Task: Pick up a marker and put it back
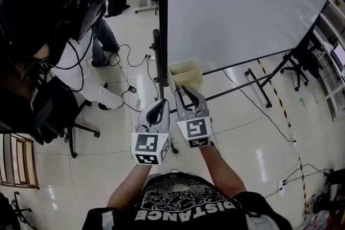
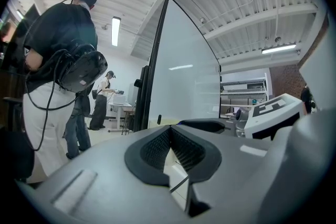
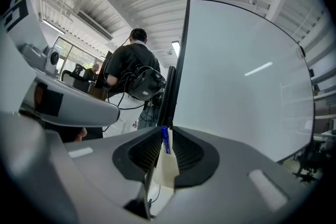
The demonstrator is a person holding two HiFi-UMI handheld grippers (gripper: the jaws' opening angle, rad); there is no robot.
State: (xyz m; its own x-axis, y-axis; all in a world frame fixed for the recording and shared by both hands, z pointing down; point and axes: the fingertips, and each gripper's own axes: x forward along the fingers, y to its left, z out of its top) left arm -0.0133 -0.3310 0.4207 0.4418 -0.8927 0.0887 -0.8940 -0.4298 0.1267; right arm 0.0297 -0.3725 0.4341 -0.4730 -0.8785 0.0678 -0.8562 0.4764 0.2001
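Gripping a slim blue marker (image 3: 165, 142) between ribbed black pads (image 3: 143, 150) is the right tool (image 3: 164, 135); left tool (image 2: 169, 129) jaws meet.

The head view looks from above the person's chest steeply down over both forearms to the floor (image 1: 237, 132). The left gripper (image 1: 158, 106) and right gripper (image 1: 186, 95) lie close below it, and the whiteboard (image 1: 242, 2) stands ahead. The left gripper view sits low, just behind its own jaws, and faces level along them. The right gripper view rides the same way beside it. All three views share the whiteboard and a standing person (image 1: 59, 13). Each gripper view catches the other gripper at its edge.
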